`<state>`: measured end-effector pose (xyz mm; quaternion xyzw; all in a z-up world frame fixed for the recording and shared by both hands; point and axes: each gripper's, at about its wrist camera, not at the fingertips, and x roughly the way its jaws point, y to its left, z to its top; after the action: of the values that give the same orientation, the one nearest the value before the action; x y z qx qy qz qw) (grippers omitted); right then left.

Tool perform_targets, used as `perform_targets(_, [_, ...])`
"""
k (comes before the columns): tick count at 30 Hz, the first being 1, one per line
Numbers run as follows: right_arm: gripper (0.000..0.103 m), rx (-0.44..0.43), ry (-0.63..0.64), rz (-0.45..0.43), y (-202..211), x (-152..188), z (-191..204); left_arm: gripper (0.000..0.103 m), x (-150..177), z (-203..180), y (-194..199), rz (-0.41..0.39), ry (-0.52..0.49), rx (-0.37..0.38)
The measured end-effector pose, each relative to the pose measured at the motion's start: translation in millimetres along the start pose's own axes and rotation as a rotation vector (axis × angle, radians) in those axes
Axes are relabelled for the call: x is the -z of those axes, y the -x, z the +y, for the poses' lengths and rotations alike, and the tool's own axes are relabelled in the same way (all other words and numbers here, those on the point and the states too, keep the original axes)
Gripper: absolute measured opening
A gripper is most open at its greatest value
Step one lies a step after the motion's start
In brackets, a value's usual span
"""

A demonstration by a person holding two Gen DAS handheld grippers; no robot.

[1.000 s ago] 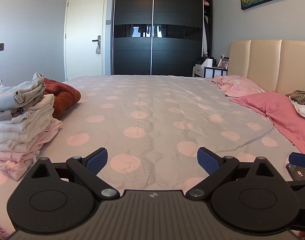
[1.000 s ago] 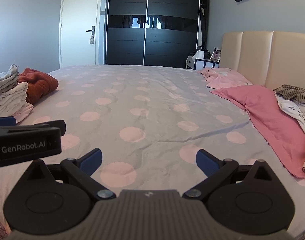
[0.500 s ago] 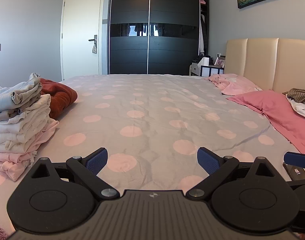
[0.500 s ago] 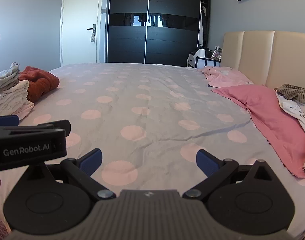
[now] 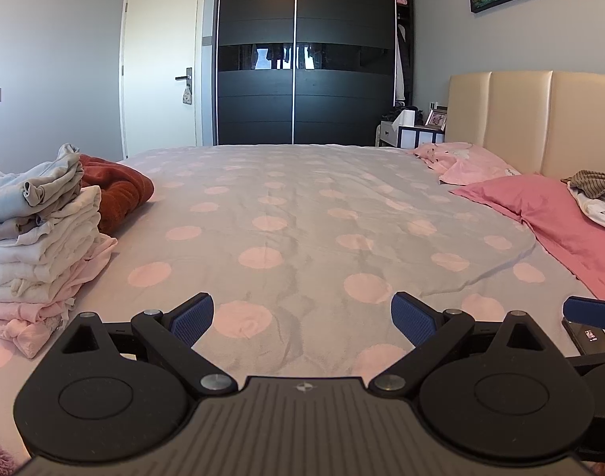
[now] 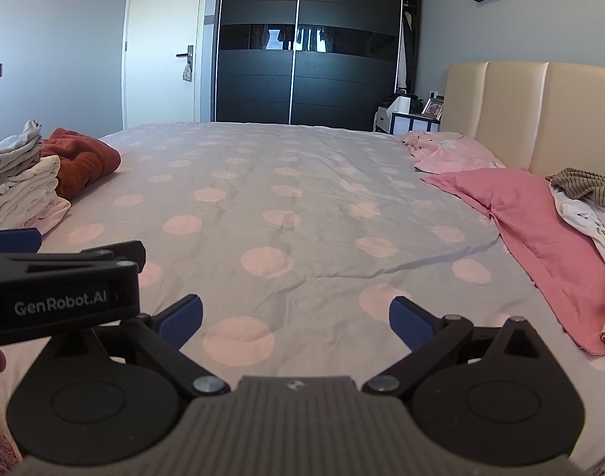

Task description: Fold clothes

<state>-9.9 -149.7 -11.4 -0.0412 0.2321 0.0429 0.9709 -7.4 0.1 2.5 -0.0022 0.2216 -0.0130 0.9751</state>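
A stack of folded pale clothes (image 5: pixel 36 246) sits on the bed's left side, also in the right wrist view (image 6: pixel 20 190). A heap of unfolded clothes (image 6: pixel 588 206) lies at the right by the headboard, with a striped brown piece on top (image 5: pixel 598 184). My left gripper (image 5: pixel 302 315) is open and empty above the spotted bedsheet (image 5: pixel 302 218). My right gripper (image 6: pixel 296 319) is open and empty too. The left gripper's body (image 6: pixel 60 297) shows at the left of the right wrist view.
A rust-red garment (image 5: pixel 118 194) lies behind the folded stack. A dark pink pillow (image 6: pixel 540 230) and a pale pink one (image 6: pixel 449 152) lie by the beige headboard (image 6: pixel 540 115). A black wardrobe (image 5: pixel 302 55) and white door (image 5: pixel 163 63) stand beyond the bed.
Both views have shifted slightly, tilting a little upward and back. Both grippers stay open and empty. Nothing on the bed has moved.
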Motion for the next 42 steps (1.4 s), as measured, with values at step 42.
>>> perform_targets(42, [0.101,-0.004,0.012,0.010,1.9,0.9,3.2,0.098,1.7,-2.9,0.5,0.013,-0.001,0.012])
